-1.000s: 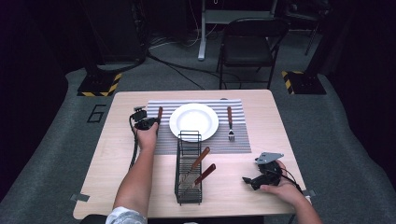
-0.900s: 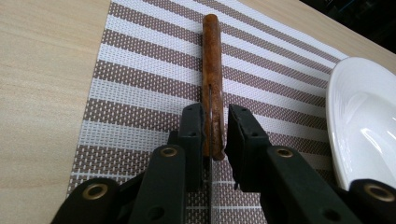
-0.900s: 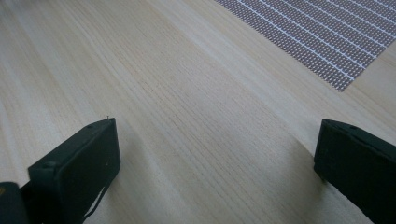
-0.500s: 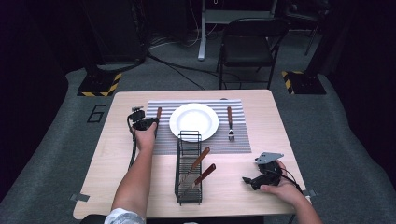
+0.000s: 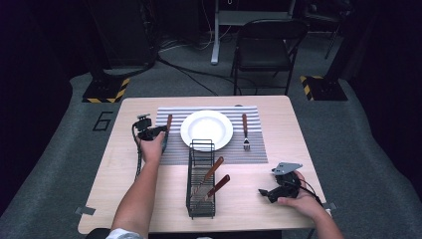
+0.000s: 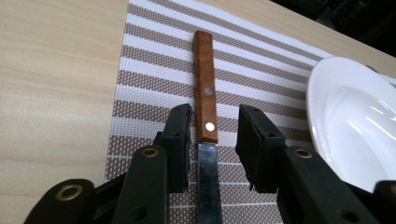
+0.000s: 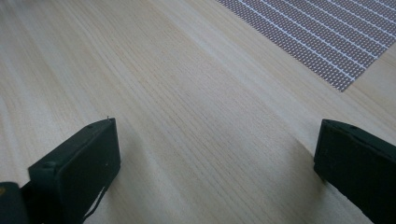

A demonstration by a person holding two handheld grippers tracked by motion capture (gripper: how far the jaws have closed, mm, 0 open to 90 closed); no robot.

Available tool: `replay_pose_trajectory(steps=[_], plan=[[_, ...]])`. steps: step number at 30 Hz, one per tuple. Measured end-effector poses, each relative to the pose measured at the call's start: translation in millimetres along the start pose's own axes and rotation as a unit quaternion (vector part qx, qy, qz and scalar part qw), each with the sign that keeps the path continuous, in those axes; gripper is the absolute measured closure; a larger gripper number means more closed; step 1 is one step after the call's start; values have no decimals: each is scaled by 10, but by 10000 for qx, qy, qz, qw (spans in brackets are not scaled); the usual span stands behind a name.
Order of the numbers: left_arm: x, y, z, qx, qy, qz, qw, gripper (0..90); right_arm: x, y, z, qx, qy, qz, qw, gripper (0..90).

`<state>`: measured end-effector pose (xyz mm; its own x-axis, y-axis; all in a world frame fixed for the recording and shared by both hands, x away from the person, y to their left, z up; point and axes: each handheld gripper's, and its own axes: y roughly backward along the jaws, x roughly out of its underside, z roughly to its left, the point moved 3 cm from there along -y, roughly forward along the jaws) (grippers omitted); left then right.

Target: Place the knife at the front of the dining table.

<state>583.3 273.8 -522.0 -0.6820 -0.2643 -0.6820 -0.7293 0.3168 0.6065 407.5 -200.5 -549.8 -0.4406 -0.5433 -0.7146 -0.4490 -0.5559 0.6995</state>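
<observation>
A knife (image 6: 205, 93) with a brown wooden handle lies flat on the striped placemat (image 6: 154, 70), left of the white plate (image 6: 345, 116). My left gripper (image 6: 213, 116) reaches over it, and its jaws have just been opening. The knife lies between them with a gap on each side. In the high view the left gripper (image 5: 160, 130) sits at the placemat's left edge beside the knife (image 5: 168, 123). My right gripper (image 5: 263, 191) rests near the table's front right, and its jaws (image 7: 217, 140) stand wide open over bare wood.
A fork (image 5: 245, 130) lies on the placemat (image 5: 174, 152) right of the plate (image 5: 189, 130). A black wire rack (image 5: 201, 199) holding two wooden-handled utensils (image 5: 215, 169) stands at the table's front middle. A folding chair (image 5: 266, 45) stands beyond the far edge.
</observation>
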Motion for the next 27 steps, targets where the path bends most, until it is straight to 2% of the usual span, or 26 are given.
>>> replay_pose_trajectory(steps=[5, 8, 16, 19, 27], plan=[[-4, 55, -66, 40, -178, 71, 9998, 622, 0, 0, 0, 0, 2, 0, 10000, 0], [-16, 123, -102, 90, -371, 125, 9992, 612, 0, 4, 0, -14, 11, 34, 10000, 0], [-61, 417, -221, 462, -695, 29, 9965, 571, -1, 3, 2, 5, -5, 34, 10000, 0], [-65, 525, -231, 582, -710, -54, 9958, 556, -2, 2, 1, -1, 0, 38, 10000, 0], [-11, 740, -226, 637, -910, -59, 9938, 509, -4, 0, -2, -1, 7, 40, 10000, 0]])
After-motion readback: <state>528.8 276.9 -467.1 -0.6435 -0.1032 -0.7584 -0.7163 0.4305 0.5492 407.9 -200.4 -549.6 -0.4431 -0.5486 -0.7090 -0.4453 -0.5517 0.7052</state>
